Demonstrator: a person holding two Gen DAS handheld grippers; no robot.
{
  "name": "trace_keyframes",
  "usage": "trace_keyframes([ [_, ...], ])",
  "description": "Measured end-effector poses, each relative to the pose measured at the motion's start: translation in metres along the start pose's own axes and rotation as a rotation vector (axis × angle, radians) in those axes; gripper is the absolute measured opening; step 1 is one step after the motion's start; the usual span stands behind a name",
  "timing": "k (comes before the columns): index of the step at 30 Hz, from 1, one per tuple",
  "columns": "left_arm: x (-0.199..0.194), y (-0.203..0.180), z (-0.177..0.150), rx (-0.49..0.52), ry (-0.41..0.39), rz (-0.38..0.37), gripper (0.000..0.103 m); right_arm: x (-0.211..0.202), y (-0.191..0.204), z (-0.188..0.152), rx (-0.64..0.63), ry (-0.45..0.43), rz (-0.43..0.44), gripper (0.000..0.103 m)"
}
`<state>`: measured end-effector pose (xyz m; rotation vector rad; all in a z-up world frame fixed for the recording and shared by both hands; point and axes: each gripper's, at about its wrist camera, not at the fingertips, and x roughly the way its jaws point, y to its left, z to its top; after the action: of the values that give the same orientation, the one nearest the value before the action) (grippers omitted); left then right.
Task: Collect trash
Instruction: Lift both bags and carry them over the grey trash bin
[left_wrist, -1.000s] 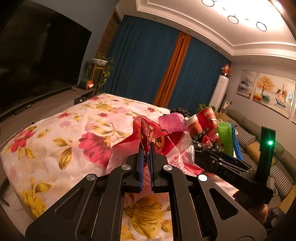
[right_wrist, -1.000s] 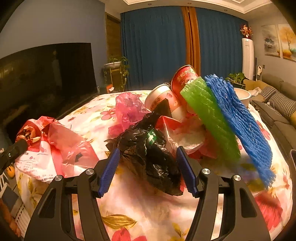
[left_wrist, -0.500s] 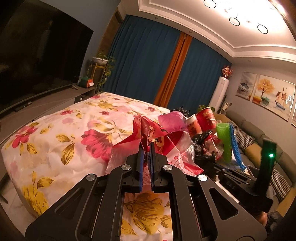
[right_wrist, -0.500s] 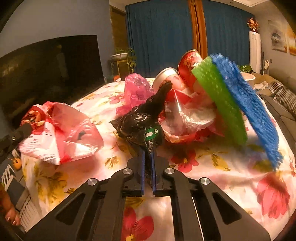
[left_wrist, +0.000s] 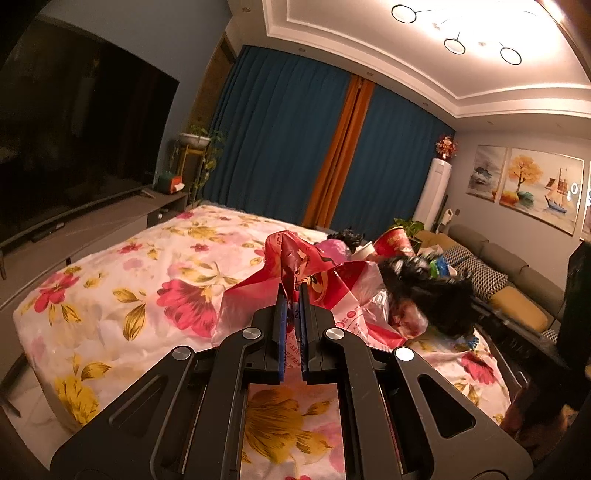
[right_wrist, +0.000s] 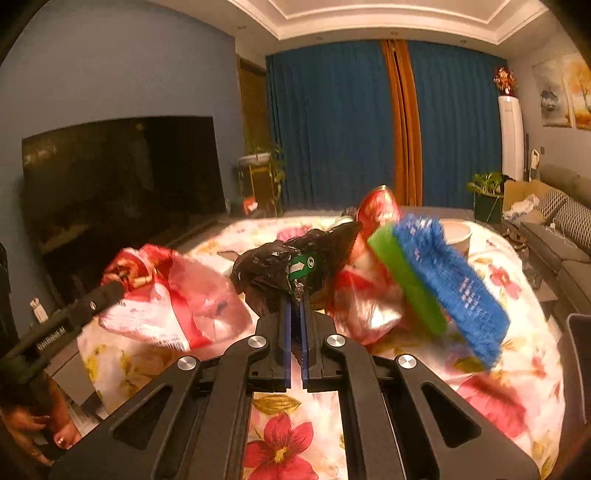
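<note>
My left gripper (left_wrist: 292, 291) is shut on the rim of a red and white plastic bag (left_wrist: 332, 295) that lies on the flowered cloth; the same bag (right_wrist: 173, 295) shows in the right wrist view, with the left gripper (right_wrist: 114, 290) pinching its top. My right gripper (right_wrist: 295, 295) is shut on a crumpled black plastic bag (right_wrist: 273, 266) with a green sticker, held up off the cloth. In the left wrist view that black bag (left_wrist: 428, 291) hangs blurred just right of the red bag.
Behind lie a red paper cup (right_wrist: 378, 206), green foam netting (right_wrist: 406, 280), blue foam netting (right_wrist: 454, 280), a white bowl (right_wrist: 456, 234) and clear wrap on the flowered table cover (right_wrist: 509, 369). A television (right_wrist: 118, 188) stands left, a sofa (right_wrist: 569, 236) right.
My right gripper closed on the black bag and lifted it up and toward the red bag. The left gripper stayed shut on the red bag and barely shifted.
</note>
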<state>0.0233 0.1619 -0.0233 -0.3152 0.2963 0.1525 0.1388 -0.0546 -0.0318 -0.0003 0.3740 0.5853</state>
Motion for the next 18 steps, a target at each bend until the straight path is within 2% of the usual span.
trace_keyframes([
  [9, -0.003, -0.021, 0.001, 0.027, -0.008, -0.027, 0.005, -0.046, -0.027, 0.013, 0.044, -0.085, -0.050, 0.005],
  [18, 0.000, -0.073, 0.004, 0.088, -0.025, -0.129, 0.005, -0.088, -0.054, 0.011, 0.070, -0.109, -0.141, 0.005],
])
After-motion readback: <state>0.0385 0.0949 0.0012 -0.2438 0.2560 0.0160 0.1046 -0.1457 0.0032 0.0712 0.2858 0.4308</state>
